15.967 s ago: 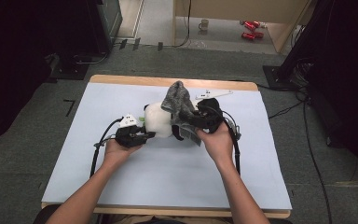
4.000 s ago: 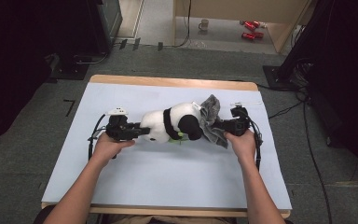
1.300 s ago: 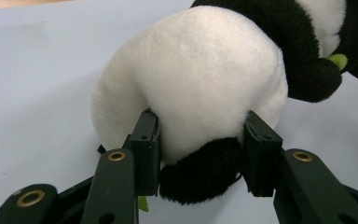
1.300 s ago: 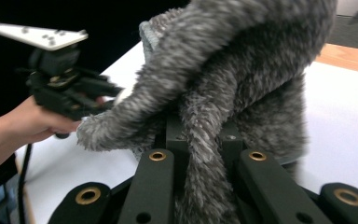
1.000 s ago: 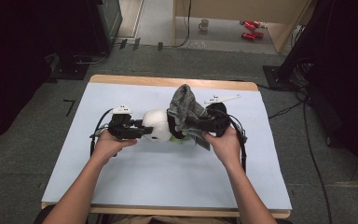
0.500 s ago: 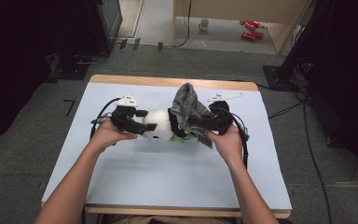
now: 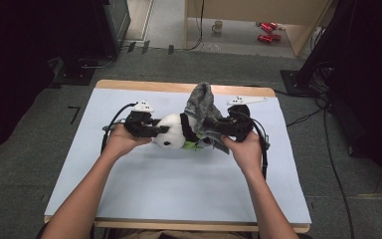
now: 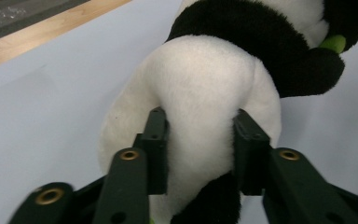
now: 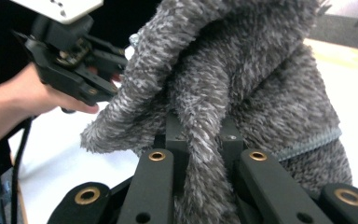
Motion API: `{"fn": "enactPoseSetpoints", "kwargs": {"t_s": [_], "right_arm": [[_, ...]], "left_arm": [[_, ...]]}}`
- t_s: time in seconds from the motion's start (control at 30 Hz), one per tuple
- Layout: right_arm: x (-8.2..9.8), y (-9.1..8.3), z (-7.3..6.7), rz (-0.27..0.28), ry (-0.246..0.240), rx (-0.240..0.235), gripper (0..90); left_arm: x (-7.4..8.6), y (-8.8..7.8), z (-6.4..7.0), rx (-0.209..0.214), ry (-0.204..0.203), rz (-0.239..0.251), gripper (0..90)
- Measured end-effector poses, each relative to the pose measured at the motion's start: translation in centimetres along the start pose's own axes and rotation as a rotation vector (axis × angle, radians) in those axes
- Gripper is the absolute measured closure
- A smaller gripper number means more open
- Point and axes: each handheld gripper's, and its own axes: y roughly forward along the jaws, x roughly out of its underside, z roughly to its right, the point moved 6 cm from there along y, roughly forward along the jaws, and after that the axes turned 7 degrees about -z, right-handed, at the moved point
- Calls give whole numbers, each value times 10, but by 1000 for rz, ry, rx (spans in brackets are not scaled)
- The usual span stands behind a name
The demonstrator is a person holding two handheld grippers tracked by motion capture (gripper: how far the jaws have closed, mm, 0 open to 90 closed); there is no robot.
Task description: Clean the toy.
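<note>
A black-and-white plush panda [image 7: 171,134] lies on the white table top [image 7: 179,189] between my two grippers. The left gripper [image 7: 160,130] has just been closing and now pinches the panda's white end [image 8: 205,88]; its pads [image 8: 156,140] dent the plush from both sides. The right gripper [image 7: 218,128] is shut on a fold of grey fuzzy cloth [image 7: 202,105], which stands up over the panda's other end. In the right gripper view the grey cloth [image 9: 242,70] bunches between the jaws of that gripper [image 9: 200,137], and the left gripper [image 9: 70,56] shows behind it.
The table's wooden far edge [image 7: 144,85] borders grey floor. A mug [image 7: 219,25] and red objects [image 7: 266,31] lie on the floor beyond. Cables [image 7: 323,129] trail off the table's right side. The near half of the table top is bare.
The left gripper let go, shifted slightly right and away along the panda, and closed on its white end. The right gripper kept the grey cloth, almost still.
</note>
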Motion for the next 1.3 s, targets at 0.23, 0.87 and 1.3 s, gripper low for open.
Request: {"fn": "enactPoseSetpoints", "kwargs": {"t_s": [0.23, 0.87, 1.3], "right_arm": [[-8, -4, -22, 23, -39, -45, 806], [46, 78, -77, -246, -178, -71, 806], [46, 128, -103, -163, -226, -8, 806]], "left_arm": [[2, -12, -1, 140, -227, 40, 759], [12, -18, 14, 164, -467, 69, 734], [13, -18, 13, 142, -477, 58, 733]]}}
